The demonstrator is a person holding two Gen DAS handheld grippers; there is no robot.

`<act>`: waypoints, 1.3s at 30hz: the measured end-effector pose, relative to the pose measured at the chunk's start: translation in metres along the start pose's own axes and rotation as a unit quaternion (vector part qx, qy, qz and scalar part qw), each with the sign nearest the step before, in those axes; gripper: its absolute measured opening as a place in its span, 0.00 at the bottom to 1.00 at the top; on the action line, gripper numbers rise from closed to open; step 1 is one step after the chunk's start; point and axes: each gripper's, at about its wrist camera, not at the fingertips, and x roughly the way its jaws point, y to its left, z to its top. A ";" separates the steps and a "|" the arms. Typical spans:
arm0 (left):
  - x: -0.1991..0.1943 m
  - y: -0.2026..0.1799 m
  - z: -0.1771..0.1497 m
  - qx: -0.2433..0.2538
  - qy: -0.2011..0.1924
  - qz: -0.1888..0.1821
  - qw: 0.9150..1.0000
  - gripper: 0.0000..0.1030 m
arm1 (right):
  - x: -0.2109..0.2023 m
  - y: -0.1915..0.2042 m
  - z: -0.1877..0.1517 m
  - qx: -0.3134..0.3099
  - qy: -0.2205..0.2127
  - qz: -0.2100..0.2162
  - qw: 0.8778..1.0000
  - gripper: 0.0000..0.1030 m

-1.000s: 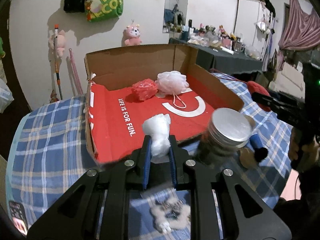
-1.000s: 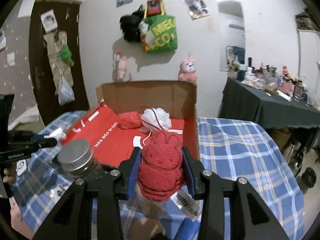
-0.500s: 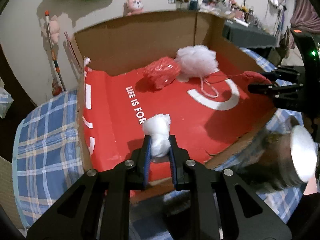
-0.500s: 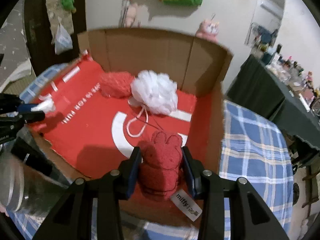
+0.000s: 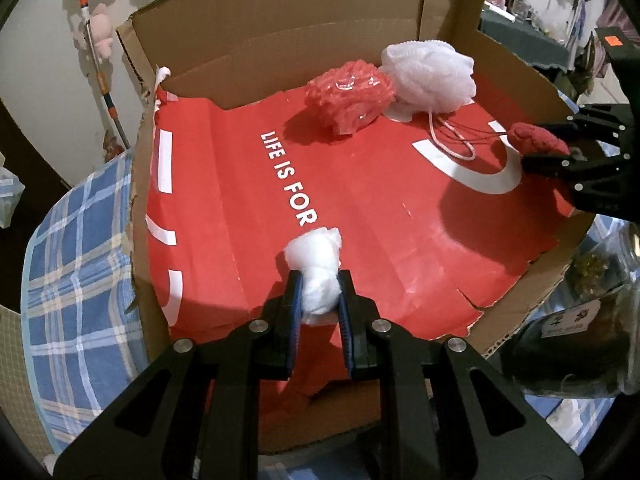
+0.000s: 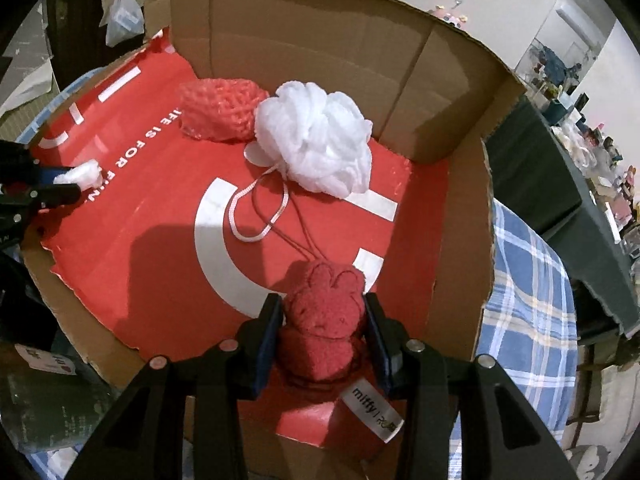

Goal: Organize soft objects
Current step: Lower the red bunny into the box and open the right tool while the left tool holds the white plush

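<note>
An open cardboard box has a red printed floor. A red mesh sponge and a white bath pouf lie at its back. My left gripper is shut on a white cotton wad just above the box's near left floor; it also shows in the right wrist view. My right gripper is shut on a red plush bunny low over the box's right side; the bunny also shows in the left wrist view.
The box sits on a blue plaid cloth. A dark glass jar stands just outside the box's near right corner. A dark cluttered table stands to the right behind.
Both grippers have moved forward and down into the box, still holding their objects. The jar has slid out to the frame edge.
</note>
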 end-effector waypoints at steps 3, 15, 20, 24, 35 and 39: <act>0.003 -0.002 0.000 0.006 0.001 0.004 1.000 0.15 | 0.001 0.003 -0.001 -0.011 0.004 -0.008 1.000 0.43; 0.015 -0.006 0.003 0.007 0.007 0.006 1.000 0.16 | 0.005 0.017 -0.005 -0.055 0.011 -0.050 0.997 0.45; 0.017 -0.005 0.002 0.007 0.009 0.005 1.000 0.16 | 0.009 0.022 -0.006 -0.071 0.015 -0.065 0.995 0.45; 0.017 -0.002 0.002 0.003 0.007 -0.001 1.000 0.17 | 0.011 0.022 -0.005 -0.076 0.015 -0.068 0.995 0.45; 0.018 0.003 0.003 -0.006 0.009 -0.026 1.000 0.21 | 0.011 0.021 -0.005 -0.071 0.016 -0.055 0.996 0.54; 0.016 0.008 0.004 -0.013 0.005 -0.031 0.999 0.28 | 0.011 0.016 -0.004 -0.062 0.014 -0.049 0.997 0.57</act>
